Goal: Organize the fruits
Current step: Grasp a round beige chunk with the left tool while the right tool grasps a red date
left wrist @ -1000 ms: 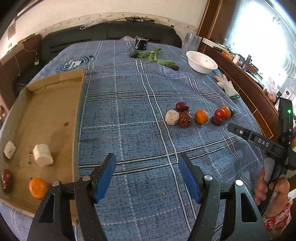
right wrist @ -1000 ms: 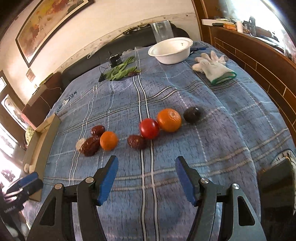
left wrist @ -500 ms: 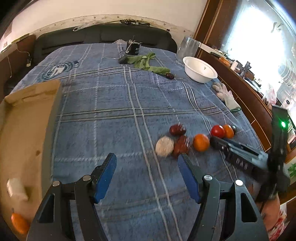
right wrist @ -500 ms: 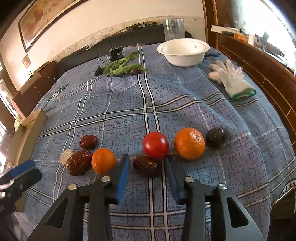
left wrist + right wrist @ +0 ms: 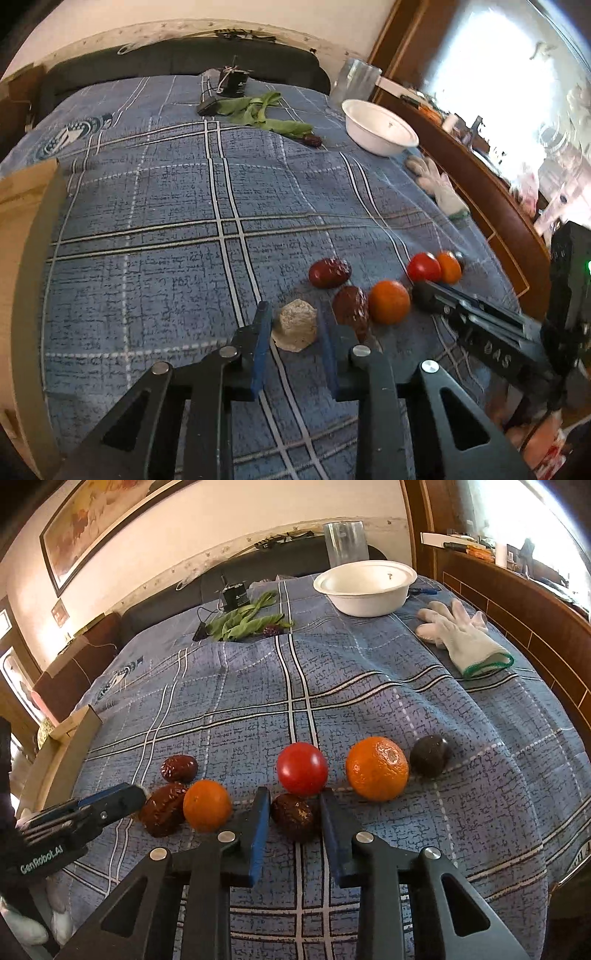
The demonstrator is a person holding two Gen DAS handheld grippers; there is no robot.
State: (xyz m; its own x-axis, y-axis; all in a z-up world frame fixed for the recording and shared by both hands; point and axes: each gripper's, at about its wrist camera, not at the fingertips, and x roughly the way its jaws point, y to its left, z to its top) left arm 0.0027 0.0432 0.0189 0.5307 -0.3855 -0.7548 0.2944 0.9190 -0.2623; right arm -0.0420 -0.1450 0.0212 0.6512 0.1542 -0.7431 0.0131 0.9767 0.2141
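Observation:
Fruits lie in a cluster on the blue plaid cloth. My left gripper (image 5: 295, 325) has its blue fingers around a pale rough lump (image 5: 295, 325) on the cloth, jaws close to its sides. Beside it lie a wrinkled red date (image 5: 350, 304), a second date (image 5: 328, 272), a small orange (image 5: 388, 302), a tomato (image 5: 423, 266) and another orange (image 5: 449, 266). My right gripper (image 5: 293, 805) has its fingers around a dark date (image 5: 294, 815), just in front of the tomato (image 5: 302, 768). A large orange (image 5: 377, 768) and a dark round fruit (image 5: 430, 756) lie to its right.
A cardboard tray (image 5: 22, 258) stands at the left edge of the cloth. At the far end are a white bowl (image 5: 365, 587), green bean pods (image 5: 245, 622), a white glove (image 5: 461, 638), a glass jar (image 5: 345, 542) and a black device (image 5: 232, 83). A wooden rail runs along the right.
Both grippers moved forward and down to the fruit cluster and narrowed: the left around the pale lump, the right around the dark date. The tray slid out of the left view.

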